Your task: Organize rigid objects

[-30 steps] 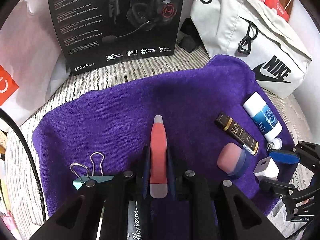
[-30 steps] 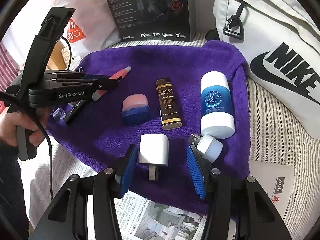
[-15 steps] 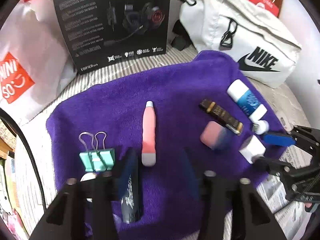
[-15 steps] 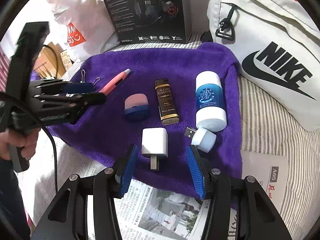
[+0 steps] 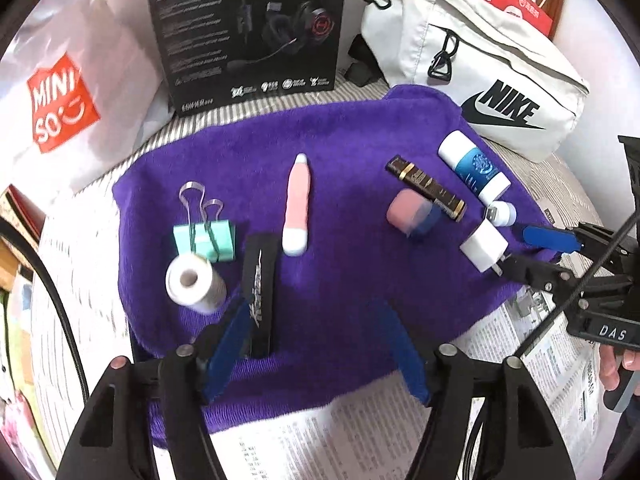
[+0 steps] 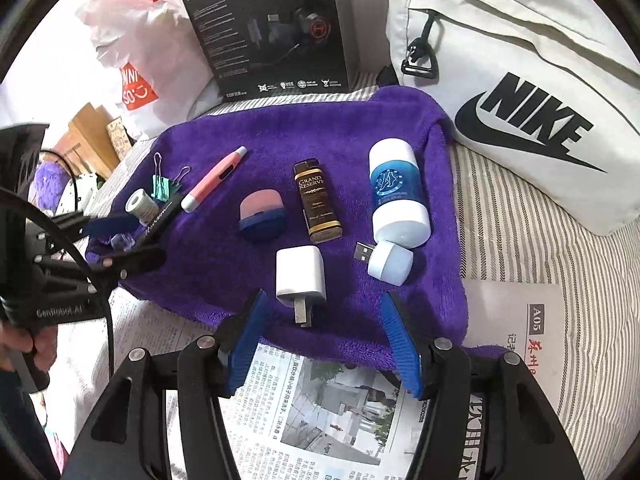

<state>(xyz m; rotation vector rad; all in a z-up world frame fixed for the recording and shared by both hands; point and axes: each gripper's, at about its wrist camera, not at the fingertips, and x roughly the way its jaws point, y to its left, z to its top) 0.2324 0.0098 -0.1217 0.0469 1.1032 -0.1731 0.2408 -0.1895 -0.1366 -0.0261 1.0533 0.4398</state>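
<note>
A purple towel point(image 5: 340, 128) point(image 6: 320, 128) carries the objects in a row. From left: a white tape roll point(image 5: 195, 285), a teal binder clip point(image 5: 204, 236), a black pen point(image 5: 260, 292), a pink cutter point(image 5: 297, 206) point(image 6: 214, 184), a pink-and-blue case point(image 5: 414, 213) point(image 6: 262, 214), a brown lighter point(image 6: 318, 202), a white charger point(image 6: 300, 274), a USB lamp point(image 6: 388, 260) and a blue-white bottle point(image 6: 398, 196). My left gripper point(image 5: 316, 344) is open and empty above the towel's near edge. My right gripper point(image 6: 326, 340) is open and empty, just short of the charger.
A black headset box point(image 5: 248, 28) and a white Nike bag point(image 6: 520, 92) stand behind the towel. A Miniso bag point(image 5: 60, 100) lies at the left. Newspaper point(image 6: 320, 412) covers the striped bed in front.
My left gripper has opened, let go of the pink cutter on the towel and pulled back toward the near edge. My right gripper has backed off slightly from the charger.
</note>
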